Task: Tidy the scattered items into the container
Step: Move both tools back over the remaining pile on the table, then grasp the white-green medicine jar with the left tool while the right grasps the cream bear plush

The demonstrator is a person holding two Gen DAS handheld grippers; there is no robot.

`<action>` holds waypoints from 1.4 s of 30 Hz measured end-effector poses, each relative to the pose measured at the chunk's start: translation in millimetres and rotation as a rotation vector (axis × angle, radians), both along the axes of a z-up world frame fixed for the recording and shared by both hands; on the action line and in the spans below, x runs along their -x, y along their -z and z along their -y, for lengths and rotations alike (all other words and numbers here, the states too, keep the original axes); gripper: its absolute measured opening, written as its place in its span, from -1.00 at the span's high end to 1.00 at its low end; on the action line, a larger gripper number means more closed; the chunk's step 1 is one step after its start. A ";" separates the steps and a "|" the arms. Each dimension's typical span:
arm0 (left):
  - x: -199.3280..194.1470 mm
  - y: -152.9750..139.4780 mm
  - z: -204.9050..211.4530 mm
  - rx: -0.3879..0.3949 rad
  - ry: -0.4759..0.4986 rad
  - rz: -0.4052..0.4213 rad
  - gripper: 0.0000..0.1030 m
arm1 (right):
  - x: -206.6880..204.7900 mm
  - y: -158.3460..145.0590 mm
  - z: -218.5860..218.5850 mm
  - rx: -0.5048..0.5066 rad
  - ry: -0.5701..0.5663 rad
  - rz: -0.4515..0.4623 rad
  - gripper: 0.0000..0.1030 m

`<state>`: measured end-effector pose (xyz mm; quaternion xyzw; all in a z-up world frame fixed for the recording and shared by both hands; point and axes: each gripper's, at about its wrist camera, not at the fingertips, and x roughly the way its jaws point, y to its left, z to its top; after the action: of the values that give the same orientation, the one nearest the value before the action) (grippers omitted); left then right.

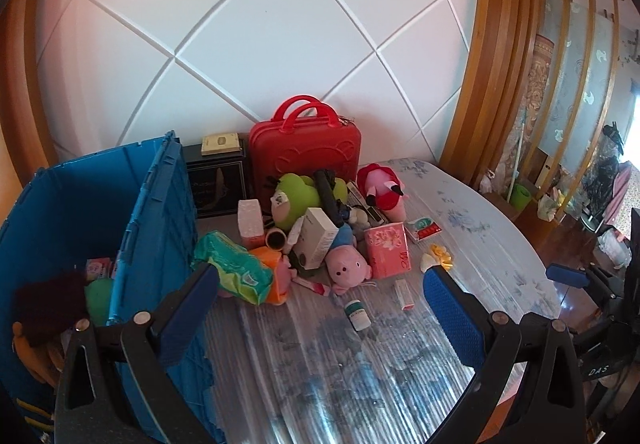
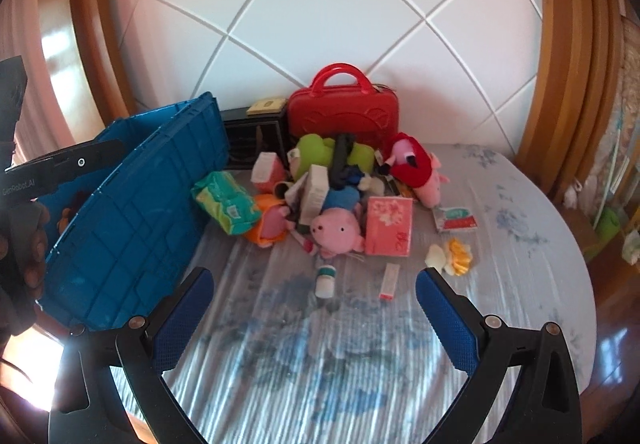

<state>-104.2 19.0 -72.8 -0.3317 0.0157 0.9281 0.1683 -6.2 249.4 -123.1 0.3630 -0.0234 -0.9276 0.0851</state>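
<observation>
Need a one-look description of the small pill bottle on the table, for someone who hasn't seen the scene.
Start at the blue crate on the left of the table, then move right to the toy pile in front of the red case. Just ahead of the pink plush pig lies the small bottle, alone on the cloth. It is white with a green band, unlike the slim pink-and-white box beside it.
</observation>
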 end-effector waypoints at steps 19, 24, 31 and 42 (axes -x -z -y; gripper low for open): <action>28.5 65.8 -101.5 0.093 -0.024 0.125 -1.00 | 37.4 48.8 -113.2 -0.007 0.044 0.094 -0.99; 46.3 97.6 -119.7 0.126 -0.033 0.170 -1.00 | 59.5 73.5 -132.7 -0.016 0.052 0.134 -0.99; 78.7 165.6 -133.5 0.165 -0.047 0.244 -1.00 | 109.1 133.7 -153.0 -0.034 0.052 0.232 -0.99; 132.7 281.6 -146.0 0.171 -0.113 0.422 -1.00 | 195.1 231.6 -181.4 -0.058 0.041 0.316 -0.99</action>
<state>-236.8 165.0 -354.3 -0.5316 0.0403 0.8416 0.0867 -201.4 430.8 -354.7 0.5063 -0.0170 -0.8607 0.0509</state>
